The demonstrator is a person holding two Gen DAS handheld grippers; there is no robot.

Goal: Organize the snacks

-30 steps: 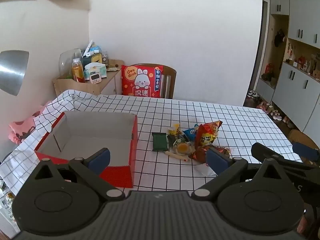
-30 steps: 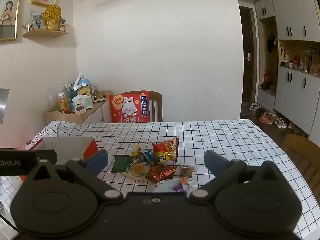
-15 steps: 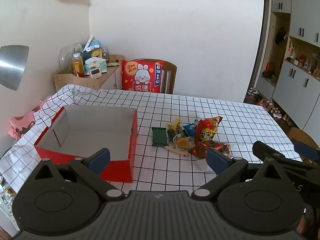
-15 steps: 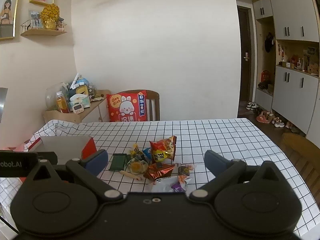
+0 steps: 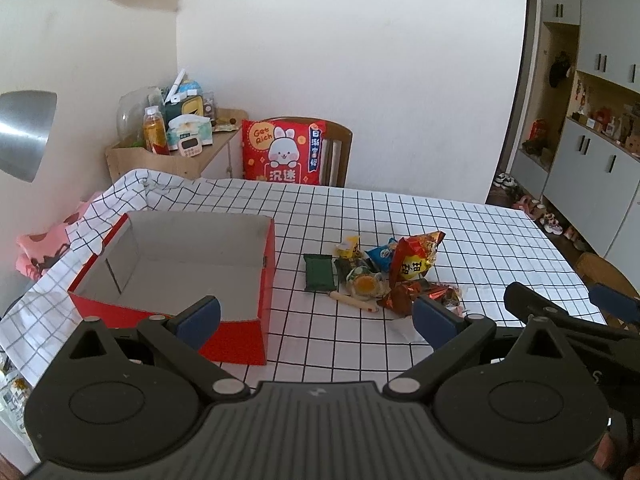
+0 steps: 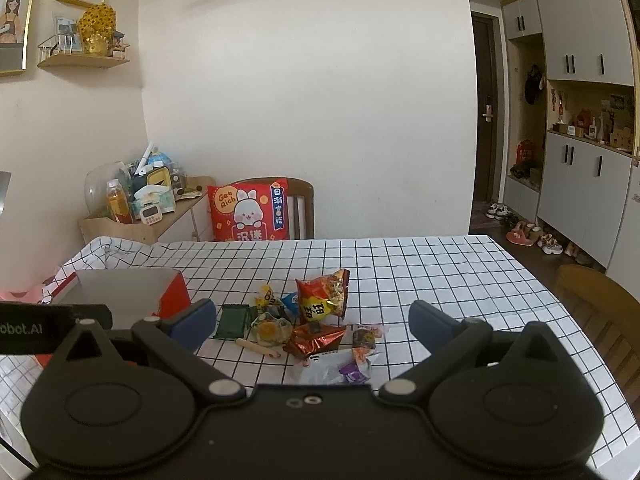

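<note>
Both grippers were held above the near edge of the table [image 5: 400, 208], fingers spread wide and gripping nothing. Left gripper [image 5: 316, 318] hung over the near left part of the checked cloth, its left blue pad [image 5: 199, 317] in front of the near wall of the red box [image 5: 262, 300] and its right pad [image 5: 434, 318] in front of the near side of the snack pile. Right gripper [image 6: 312, 320] pointed at the pile from the near edge; in the left wrist view it showed only as a black body at the right edge of the frame. The red box stood open-topped toward the left edge of the table, nothing visible on its grey interior. The snacks lay in one cluster near the table centre, to the right of the box and apart from it. A dark green flat packet [image 5: 319, 273] lay at the left of the cluster, nearest the box. A red and yellow chip bag [image 6: 323, 294] stood upright at the far right of the cluster, with a small blue packet [image 5: 382, 257] and a small yellow packet [image 5: 349, 245] beside it. A clear pack with an orange centre [image 6: 269, 329] lay in the middle, with a pale stick-shaped snack [image 6: 256, 347] lying on the cloth just in front of it. A crumpled red foil wrapper [image 6: 314, 338] and a white bag with a purple piece [image 6: 344, 368] lay nearest the near edge.
</note>
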